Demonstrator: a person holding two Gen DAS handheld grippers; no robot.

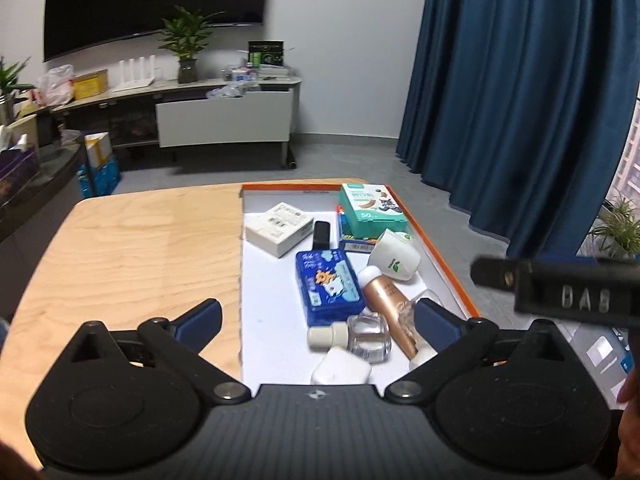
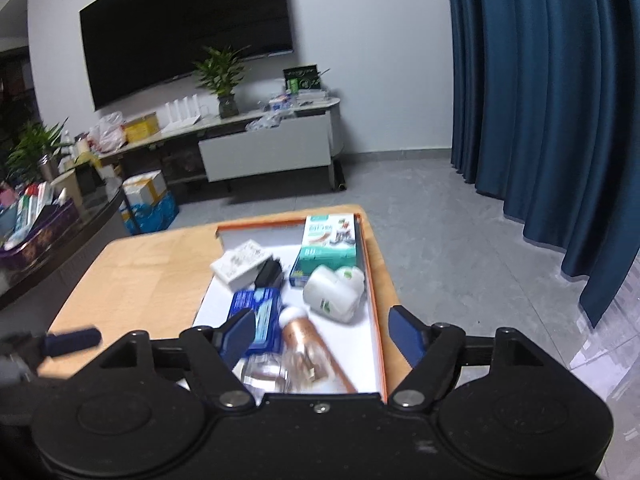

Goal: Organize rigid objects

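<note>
An orange-rimmed white tray (image 1: 440,268) (image 2: 376,312) on the wooden table (image 1: 132,248) (image 2: 144,280) holds several objects: a blue case (image 1: 328,286) (image 2: 260,312), a copper tube (image 1: 390,304) (image 2: 308,340), a clear bottle (image 1: 360,336) (image 2: 266,372), a white cup (image 1: 394,256) (image 2: 334,294), a teal box (image 1: 370,210) (image 2: 330,242), a white box (image 1: 279,227) (image 2: 240,264), a black item (image 1: 322,234) (image 2: 270,274) and a white charger (image 1: 340,370). My left gripper (image 1: 318,322) is open and empty above the tray's near end. My right gripper (image 2: 322,336) is open and empty above the tray.
The right gripper's body (image 1: 560,288) shows at the right of the left wrist view; a left finger (image 2: 68,340) shows in the right wrist view. Beyond the table are a grey floor, a TV cabinet (image 1: 224,120) and blue curtains (image 1: 520,100).
</note>
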